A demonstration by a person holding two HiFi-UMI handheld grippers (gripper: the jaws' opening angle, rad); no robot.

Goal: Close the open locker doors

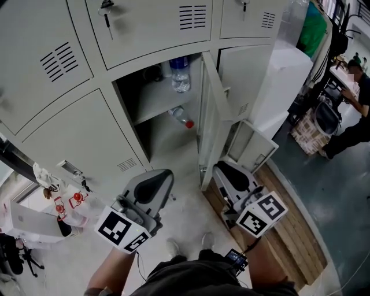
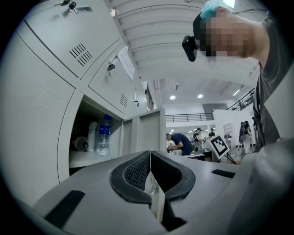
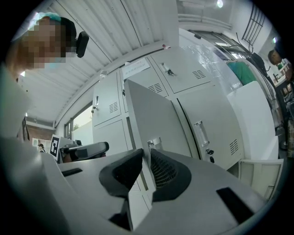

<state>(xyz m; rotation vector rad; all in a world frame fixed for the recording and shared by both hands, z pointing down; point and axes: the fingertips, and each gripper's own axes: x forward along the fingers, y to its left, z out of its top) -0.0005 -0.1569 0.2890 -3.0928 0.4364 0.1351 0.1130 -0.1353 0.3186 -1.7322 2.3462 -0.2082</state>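
Left tongs: clenched, tips of the black pads pressed together, nothing held. One pad ribbed in a fine grid, rims rounded and rubbery, set in smooth matt grey shells. Right tongs: clenched down to a thin slit, nothing in it. Same dark curved pads, ribbing plain on the right-hand one. Behind each, from the head view, a cube faced with black-and-white square markers.

Just ahead of the right tongs, edge-on from above: tall open locker door, thin flat sheet steel painted pale grey, a folded lip along its edge, a small bright latch plate near that edge. Stands out from the middle compartment, between the two tongs. Lower right, close to the right tongs, a second, smaller open door, tilted outward.

Inside the compartment: flat grey shelf. On it, upright, a clear ribbed plastic bottle with a blue label. Beneath, on its side, another clear bottle with a red cap.

Around: closed doors with slotted louvre vents and keys hanging in the locks. Underfoot, pale smooth concrete floor. To the right, rough wooden planks.
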